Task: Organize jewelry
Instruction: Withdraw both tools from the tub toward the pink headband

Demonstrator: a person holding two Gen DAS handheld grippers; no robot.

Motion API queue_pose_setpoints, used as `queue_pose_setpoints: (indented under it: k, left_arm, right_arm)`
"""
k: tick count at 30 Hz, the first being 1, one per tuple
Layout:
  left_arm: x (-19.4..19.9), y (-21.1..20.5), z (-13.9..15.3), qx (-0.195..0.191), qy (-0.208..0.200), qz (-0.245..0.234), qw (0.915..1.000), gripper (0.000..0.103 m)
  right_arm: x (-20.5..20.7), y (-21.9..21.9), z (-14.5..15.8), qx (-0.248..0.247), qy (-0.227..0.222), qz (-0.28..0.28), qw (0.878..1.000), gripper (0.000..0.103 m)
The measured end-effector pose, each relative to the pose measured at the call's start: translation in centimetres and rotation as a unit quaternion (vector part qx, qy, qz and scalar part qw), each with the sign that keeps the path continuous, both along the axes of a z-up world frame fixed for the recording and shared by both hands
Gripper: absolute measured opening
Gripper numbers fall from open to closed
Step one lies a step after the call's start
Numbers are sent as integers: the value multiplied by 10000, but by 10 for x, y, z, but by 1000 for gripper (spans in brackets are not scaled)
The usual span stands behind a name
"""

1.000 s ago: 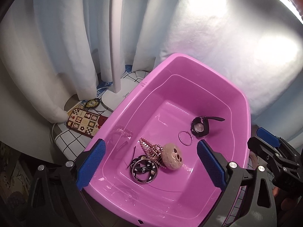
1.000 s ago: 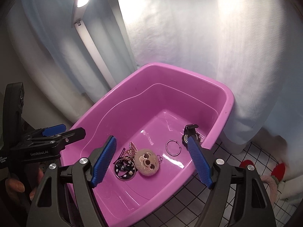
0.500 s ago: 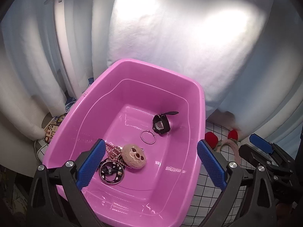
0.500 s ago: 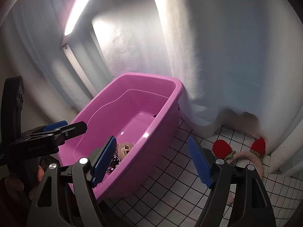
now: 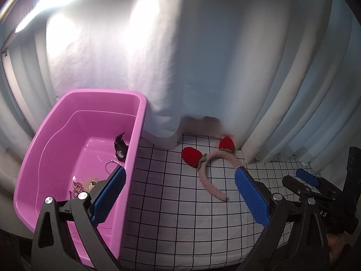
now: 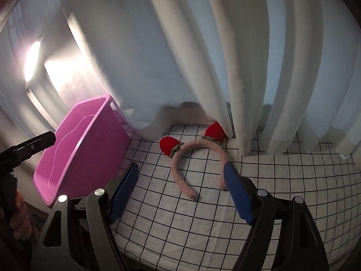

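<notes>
Gridded cloth [image 6: 203,221]: fuzzy arched headband [image 6: 180,176]

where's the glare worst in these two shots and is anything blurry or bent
Left wrist view: the curtain is blown out white at upper left, and the black watch in the pink bin looks slightly smeared. Right wrist view: a lamp flares at left, the headband is sharp, and the grid cloth lines bow with fisheye distortion.

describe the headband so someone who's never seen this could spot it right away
Start at the pink plastic bin on the white black-grid cloth. Beside the bin, outside it, near the white curtain's hem, lies a fuzzy pink arched headband. Its two red strawberry-like ears set it apart; the small jewelry sits inside the bin.
</notes>
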State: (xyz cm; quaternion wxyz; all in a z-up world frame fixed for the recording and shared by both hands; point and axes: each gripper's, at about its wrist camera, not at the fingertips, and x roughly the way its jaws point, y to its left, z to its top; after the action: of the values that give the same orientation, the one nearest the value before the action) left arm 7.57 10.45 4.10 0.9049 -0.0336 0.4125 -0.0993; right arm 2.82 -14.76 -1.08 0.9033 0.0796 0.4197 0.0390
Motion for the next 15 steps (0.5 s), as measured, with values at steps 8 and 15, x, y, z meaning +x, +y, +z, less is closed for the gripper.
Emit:
queue_pose_setpoints:
  k: [8,15]
  left_arm:
    - [-3,-64,-43,-9,349,178,9992,96]
    - [12,-90,-101,231,608,777,9949,96]
  right_arm:
    - [14,-45,-37,-134,426,228,9987,74]
    - [48,-53,-81,-99,636,657,9958,74]
